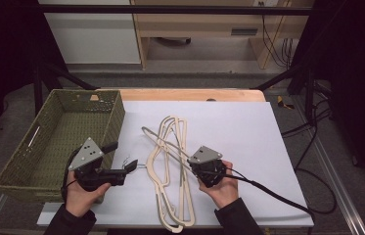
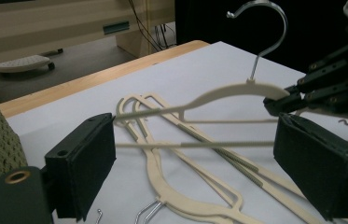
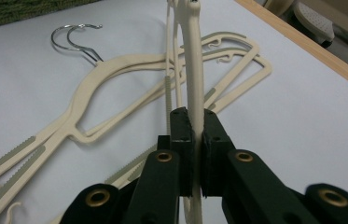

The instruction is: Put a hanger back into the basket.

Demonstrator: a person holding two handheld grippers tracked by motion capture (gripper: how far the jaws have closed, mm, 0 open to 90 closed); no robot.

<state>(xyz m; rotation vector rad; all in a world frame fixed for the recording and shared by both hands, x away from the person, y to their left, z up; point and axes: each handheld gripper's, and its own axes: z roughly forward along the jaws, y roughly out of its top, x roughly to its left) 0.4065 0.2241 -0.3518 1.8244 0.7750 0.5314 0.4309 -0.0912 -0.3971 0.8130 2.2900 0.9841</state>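
Right gripper view: the right hand-held gripper (image 3: 193, 140) is clenched on the shoulder of a cream hanger (image 3: 194, 70), lifted above the other hangers (image 3: 92, 93) lying on the white counter (image 3: 302, 116). The left hand-held gripper (image 2: 195, 163) is released, its jaws wide apart, beside the green basket (image 1: 53, 127).

Wood table (image 1: 190, 94) w/ white sheet (image 1: 248, 142); hangers (image 1: 168, 196), green basket (image 1: 23, 183) on it

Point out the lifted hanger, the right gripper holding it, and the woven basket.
lifted hanger (image 2: 230, 91), left gripper view, cream shoulder below hook.
right gripper (image 3: 197, 135), right gripper view, between its fingertips.
woven basket (image 1: 114, 115), high view, right wall.
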